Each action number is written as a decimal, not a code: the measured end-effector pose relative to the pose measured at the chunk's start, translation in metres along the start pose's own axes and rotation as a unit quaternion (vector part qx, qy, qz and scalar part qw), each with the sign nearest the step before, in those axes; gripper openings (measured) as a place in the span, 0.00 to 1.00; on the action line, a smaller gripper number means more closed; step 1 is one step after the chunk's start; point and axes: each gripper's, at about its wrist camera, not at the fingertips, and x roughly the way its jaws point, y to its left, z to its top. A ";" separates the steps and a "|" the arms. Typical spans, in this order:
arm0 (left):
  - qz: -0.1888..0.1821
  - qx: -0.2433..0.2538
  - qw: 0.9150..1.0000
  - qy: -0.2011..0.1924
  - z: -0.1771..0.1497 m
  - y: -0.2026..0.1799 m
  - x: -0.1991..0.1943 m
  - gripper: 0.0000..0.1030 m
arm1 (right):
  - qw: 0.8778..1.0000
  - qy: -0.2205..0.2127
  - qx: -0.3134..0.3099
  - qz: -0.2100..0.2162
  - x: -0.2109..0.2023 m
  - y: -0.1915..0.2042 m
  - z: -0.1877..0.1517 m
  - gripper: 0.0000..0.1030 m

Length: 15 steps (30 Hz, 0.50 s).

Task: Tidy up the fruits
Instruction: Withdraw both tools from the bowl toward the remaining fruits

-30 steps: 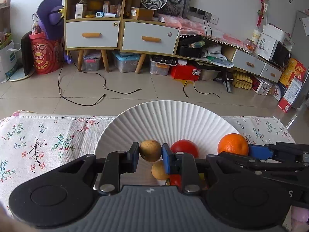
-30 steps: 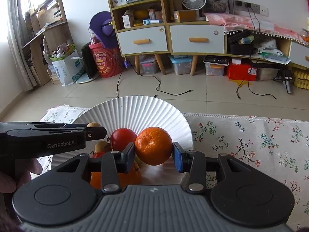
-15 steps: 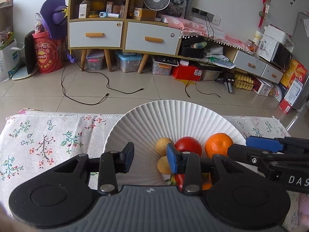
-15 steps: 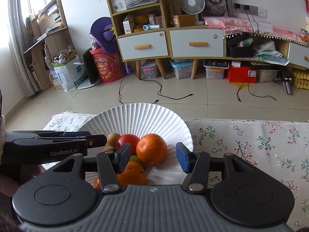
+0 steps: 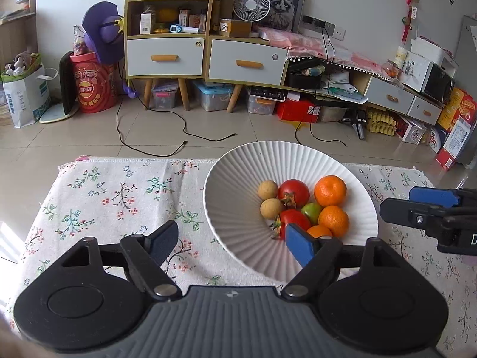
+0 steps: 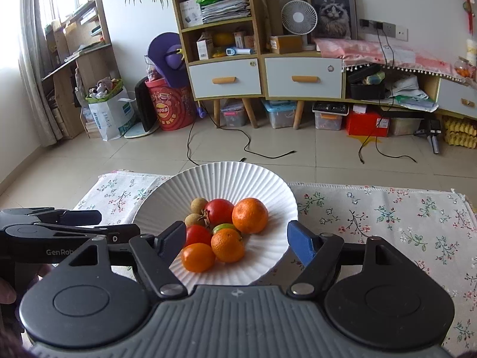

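Note:
A white ribbed plate (image 5: pixel 238 185) (image 6: pixel 268 185) sits on the floral cloth and holds several fruits: oranges (image 5: pixel 330 191) (image 6: pixel 249 215), red tomatoes (image 5: pixel 293 193) (image 6: pixel 220 211), two small tan longans (image 5: pixel 267 190) (image 6: pixel 199 205) and a green fruit (image 5: pixel 311 212) (image 6: pixel 224 227). My left gripper (image 5: pixel 232 243) is open and empty, above the plate's near left rim. My right gripper (image 6: pixel 237 241) is open and empty, above the plate's near edge. The right gripper also shows in the left wrist view (image 5: pixel 429 208); the left gripper shows in the right wrist view (image 6: pixel 59 223).
The floral tablecloth (image 5: pixel 119 197) (image 6: pixel 387 220) covers the table on both sides of the plate. The table's far edge (image 5: pixel 134 159) drops to a tiled floor with cables and cabinets beyond.
The left gripper let go of a longan and the right gripper let go of an orange, both onto the plate. Both grippers opened wide and pulled back and up.

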 end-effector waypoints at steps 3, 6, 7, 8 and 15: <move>0.001 0.007 1.000 -0.001 -0.003 0.000 -0.012 0.82 | 1.000 -0.001 -0.001 0.000 -0.007 0.003 -0.002 0.74; 0.002 0.011 1.000 0.000 -0.006 0.001 -0.021 0.86 | 1.000 -0.006 0.000 0.001 -0.015 0.007 -0.004 0.78; 0.003 0.012 1.000 -0.001 -0.007 0.001 -0.023 0.87 | 1.000 -0.007 0.000 0.001 -0.017 0.008 -0.005 0.79; 0.003 0.014 1.000 -0.004 -0.009 0.002 -0.027 0.89 | 1.000 -0.008 -0.001 0.000 -0.018 0.010 -0.006 0.80; 0.008 0.020 1.000 -0.008 -0.026 0.009 -0.041 0.96 | 1.000 -0.015 -0.011 0.007 -0.028 0.020 -0.018 0.88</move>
